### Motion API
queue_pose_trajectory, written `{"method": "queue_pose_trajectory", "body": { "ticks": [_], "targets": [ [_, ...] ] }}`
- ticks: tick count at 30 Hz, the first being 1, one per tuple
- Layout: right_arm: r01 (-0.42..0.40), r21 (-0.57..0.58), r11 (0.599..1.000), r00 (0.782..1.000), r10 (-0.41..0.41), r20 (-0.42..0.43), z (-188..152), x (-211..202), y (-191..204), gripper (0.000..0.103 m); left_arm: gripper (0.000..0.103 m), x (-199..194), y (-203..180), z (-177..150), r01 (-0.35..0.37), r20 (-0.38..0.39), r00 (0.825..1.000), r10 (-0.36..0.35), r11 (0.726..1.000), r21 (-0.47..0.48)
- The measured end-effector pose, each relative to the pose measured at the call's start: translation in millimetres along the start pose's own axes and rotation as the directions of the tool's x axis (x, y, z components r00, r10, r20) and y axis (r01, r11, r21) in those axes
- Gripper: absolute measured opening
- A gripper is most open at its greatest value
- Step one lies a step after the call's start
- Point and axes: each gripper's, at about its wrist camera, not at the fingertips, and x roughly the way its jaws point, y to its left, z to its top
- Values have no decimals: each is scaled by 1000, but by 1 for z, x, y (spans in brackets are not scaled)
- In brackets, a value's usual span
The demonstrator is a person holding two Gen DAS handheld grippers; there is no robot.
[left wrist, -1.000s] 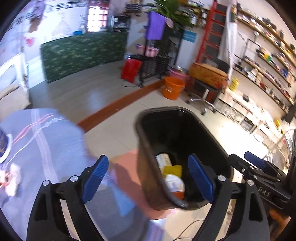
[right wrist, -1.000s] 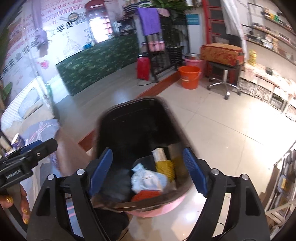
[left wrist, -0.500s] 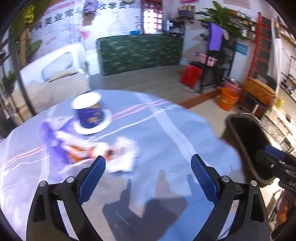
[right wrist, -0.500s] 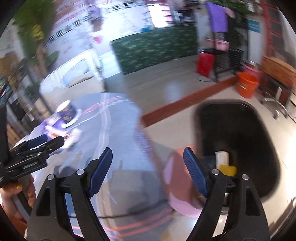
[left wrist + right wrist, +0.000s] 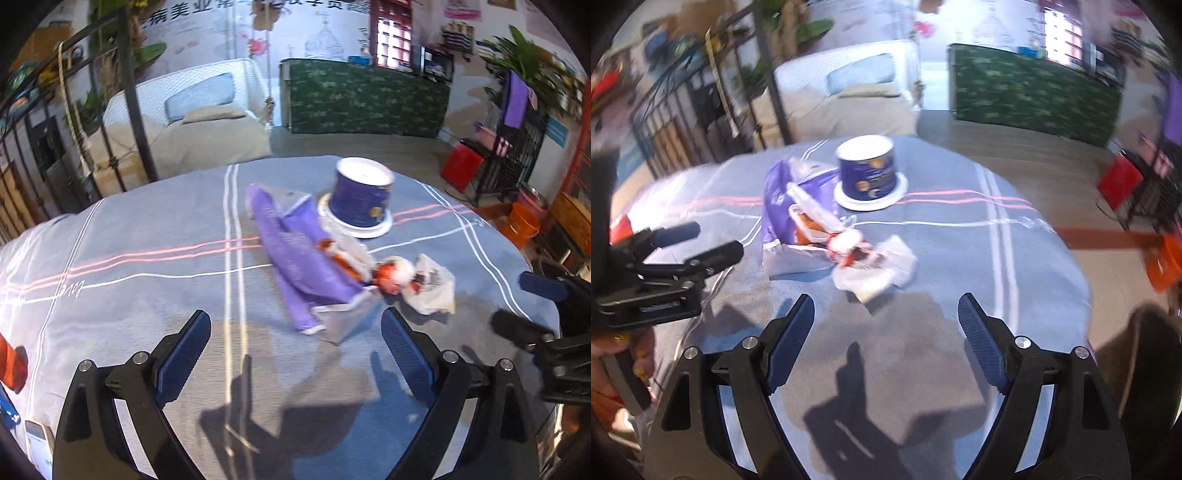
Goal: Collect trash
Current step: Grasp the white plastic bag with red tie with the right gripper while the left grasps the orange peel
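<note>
Trash pile (image 5: 354,273) sits ahead of your left gripper (image 5: 295,354) and right gripper (image 5: 886,332); both jaws wide, empty, ready to grab

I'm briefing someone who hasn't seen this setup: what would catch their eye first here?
Probably the litter pile mid-table: a purple bag lying flat, with a crumpled white wrapper and red scraps at its right end. Just behind stands a dark blue paper cup, upside down on a white lid. Both grippers, left gripper and right gripper, hover open over the grey striped tablecloth.
</note>
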Motion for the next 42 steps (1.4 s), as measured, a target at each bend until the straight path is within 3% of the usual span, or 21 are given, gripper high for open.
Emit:
{"method": "queue_pose_trajectory", "body": {
  "ticks": [8, 11, 16, 21, 29, 32, 35, 38, 42],
  "targets": [
    [27, -137, 990, 993, -42, -114, 18, 51, 21, 75, 92, 3, 19, 2, 24, -12, 1000, -25, 998, -52],
    [41, -182, 982, 985, -71, -160, 21, 67, 27, 62, 92, 6, 20, 5, 29, -12, 999, -30, 998, -57],
    [61, -211, 976, 977, -102, -189, 21, 79, 28, 22, 92, 11, 24, 8, 48, -23, 998, -50, 995, -85],
    [53, -204, 977, 982, -88, -167, 18, 69, 26, 9, 92, 13, 29, 12, 52, -21, 998, -54, 994, -101],
    [73, -141, 987, 993, -86, -86, 18, 39, 18, 7, 90, 3, 19, 27, 67, 41, 997, -64, 995, -73],
    [86, -87, 992, 994, -91, -57, 18, 26, 8, 7, 77, 2, 6, 39, 96, 55, 994, -95, 995, -13],
    [99, -6, 995, 995, -99, -29, 20, 9, -10, 7, 71, 5, -11, 50, 117, 54, 991, -120, 992, 56],
    [114, 46, 992, 993, -114, -9, 17, -4, -24, 7, 71, 24, -32, 56, 129, 2, 991, -130, 981, 143],
    [120, 95, 988, 993, -121, 6, 12, -19, -37, 7, 69, 52, -46, 57, 125, -84, 990, -111, 973, 192]
  ]
}}
